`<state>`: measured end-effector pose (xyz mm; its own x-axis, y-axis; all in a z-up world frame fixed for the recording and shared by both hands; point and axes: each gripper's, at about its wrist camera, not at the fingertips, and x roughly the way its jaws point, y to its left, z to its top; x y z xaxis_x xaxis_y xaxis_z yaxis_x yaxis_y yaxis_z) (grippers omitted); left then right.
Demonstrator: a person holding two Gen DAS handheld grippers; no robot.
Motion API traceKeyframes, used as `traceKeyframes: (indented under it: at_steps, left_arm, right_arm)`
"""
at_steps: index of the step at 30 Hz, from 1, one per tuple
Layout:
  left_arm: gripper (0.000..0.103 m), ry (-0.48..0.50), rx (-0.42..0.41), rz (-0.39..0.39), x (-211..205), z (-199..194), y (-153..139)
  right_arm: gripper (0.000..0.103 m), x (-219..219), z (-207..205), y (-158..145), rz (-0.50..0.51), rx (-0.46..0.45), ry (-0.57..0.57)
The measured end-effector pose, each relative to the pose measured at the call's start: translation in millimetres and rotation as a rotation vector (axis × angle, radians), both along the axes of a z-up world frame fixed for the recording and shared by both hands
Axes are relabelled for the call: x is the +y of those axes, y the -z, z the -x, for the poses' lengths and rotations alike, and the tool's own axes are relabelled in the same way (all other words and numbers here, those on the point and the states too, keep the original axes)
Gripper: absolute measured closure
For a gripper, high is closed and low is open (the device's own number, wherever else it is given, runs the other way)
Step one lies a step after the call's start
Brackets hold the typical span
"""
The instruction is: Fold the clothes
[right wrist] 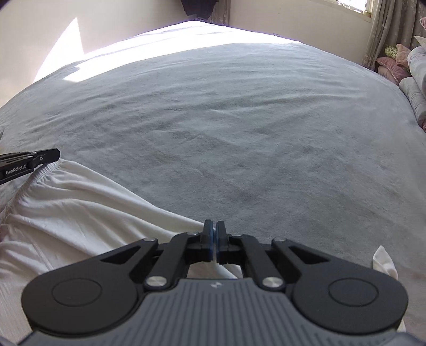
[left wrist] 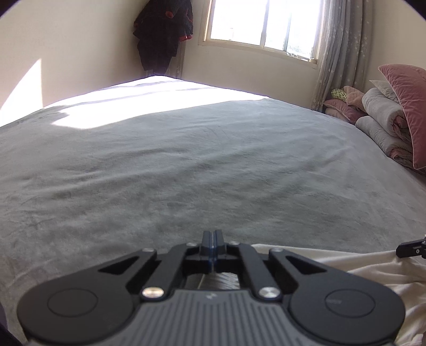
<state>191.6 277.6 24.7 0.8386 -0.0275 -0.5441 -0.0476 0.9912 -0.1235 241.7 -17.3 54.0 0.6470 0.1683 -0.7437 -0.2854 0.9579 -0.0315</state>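
- Our left gripper (left wrist: 212, 235) has its jaws brought fully together, with no gap between the pads. The white garment (left wrist: 372, 279) lies just to its right and runs under its body; whether a corner of cloth is pinched at the tips we cannot tell from its own view.
- In the right wrist view, the left gripper (right wrist: 54, 155) sits right at the gathered, elastic-looking edge of the garment (right wrist: 80, 207), touching or nearly touching that corner, which suggests a pinch there.
- Our right gripper (right wrist: 213, 229) is likewise closed pad to pad. The garment's edge passes directly beneath and behind its fingertips, and a small peak of white cloth pokes up just to the right of its body. A grip on the cloth is likely, but the pads hide it.
- Ahead of both grippers stretches the grey bed cover (right wrist: 239, 119), with nothing lying on it, sunlit at its far edge.
- Well off to the right of the left gripper sit a pink pillow (left wrist: 407, 106) and rolled grey bedding (left wrist: 380, 117); a dark coat (left wrist: 162, 32) hangs in the far corner beside the window (left wrist: 263, 21).
- We judge the fold barely begun: the garment is rumpled and spread loosely, with no crease or tidy layer visible.
- What is left, as we read it: lift or draw the two held edges out to flatten the cloth on the open cover, then make the folds.
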Motion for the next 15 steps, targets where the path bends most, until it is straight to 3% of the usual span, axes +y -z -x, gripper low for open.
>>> traceKeyframes:
  at_steps: [6, 8, 15]
  left_arm:
    - [0.103, -0.073, -0.129, -0.021, 5, 9, -5]
    - [0.103, -0.098, -0.138, -0.052, 5, 7, -5]
    - [0.103, -0.145, 0.021, -0.126, 0, -18, 12]
  right_arm:
    - [0.102, 20, -7, -9, 0.086, -0.166, 0.019]
    - [0.102, 27, -12, -5, 0.104, -0.187, 0.020]
    - [0.102, 40, -34, 30, 0.169, -0.143, 0.043]
